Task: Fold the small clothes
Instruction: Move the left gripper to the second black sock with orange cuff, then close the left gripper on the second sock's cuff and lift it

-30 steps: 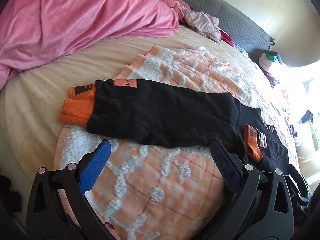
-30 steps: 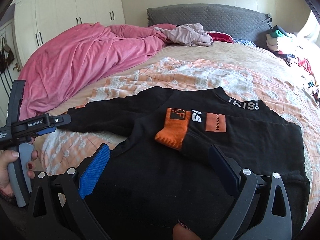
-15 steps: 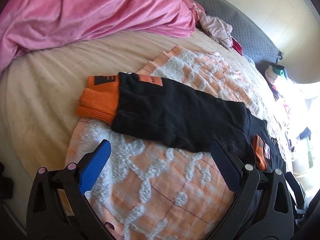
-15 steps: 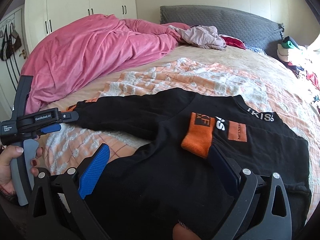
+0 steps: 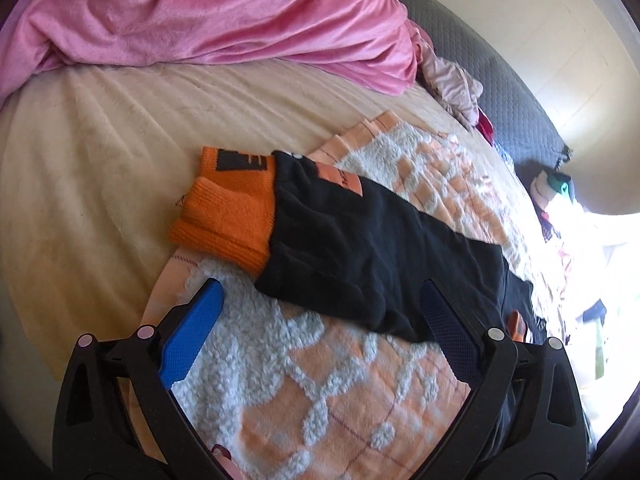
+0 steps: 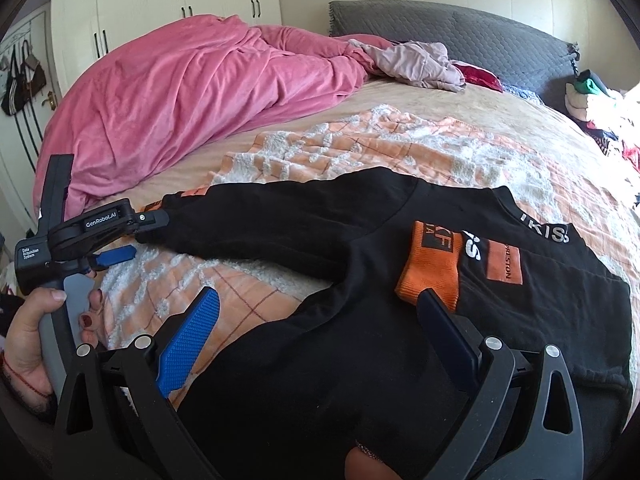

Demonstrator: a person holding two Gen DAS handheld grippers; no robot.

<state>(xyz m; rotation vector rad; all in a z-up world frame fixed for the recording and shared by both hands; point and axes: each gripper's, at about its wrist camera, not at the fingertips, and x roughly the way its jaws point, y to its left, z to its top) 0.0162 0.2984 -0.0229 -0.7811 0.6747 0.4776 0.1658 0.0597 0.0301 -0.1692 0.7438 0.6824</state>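
Two grippers are working over a bed, each with its fingers spread wide apart and nothing between them. Farthest left in the right wrist view, a hand (image 6: 38, 344) with dark red nails is gripping the grey handle of the left gripper (image 6: 132, 236), which is pointing toward the outstretched sleeve (image 6: 280, 220) of a black sweatshirt (image 6: 340, 360); its upper finger is sitting just at the sleeve's lower edge near the cuff end, though whether it is touching the cloth cannot be told. In the left wrist view, that sleeve is lying across an orange and white blanket (image 5: 320, 392), and its orange cuff (image 5: 228, 220) is resting partly on the cream bedsheet (image 5: 80, 160) beyond the blanket's edge, just ahead of the left gripper's blue pads (image 5: 188, 336). Behind, a pink duvet (image 6: 180, 104) is lying heaped along the left side of the bed. Moving right, the sweatshirt's body is lying flat on the blanket, filling the space below the right gripper (image 6: 320, 320), which is hovering over the dark fabric. The second sleeve is lying folded across the chest, its orange cuff (image 6: 432, 268) sitting beside an orange patch (image 6: 505, 261) with lettering, just ahead of the right gripper's dark finger. Farther back, a pale crumpled garment (image 6: 416, 64) is resting near the grey headboard (image 6: 480, 40), and a pile of mixed clothes (image 6: 600, 112) is sitting at the far right.
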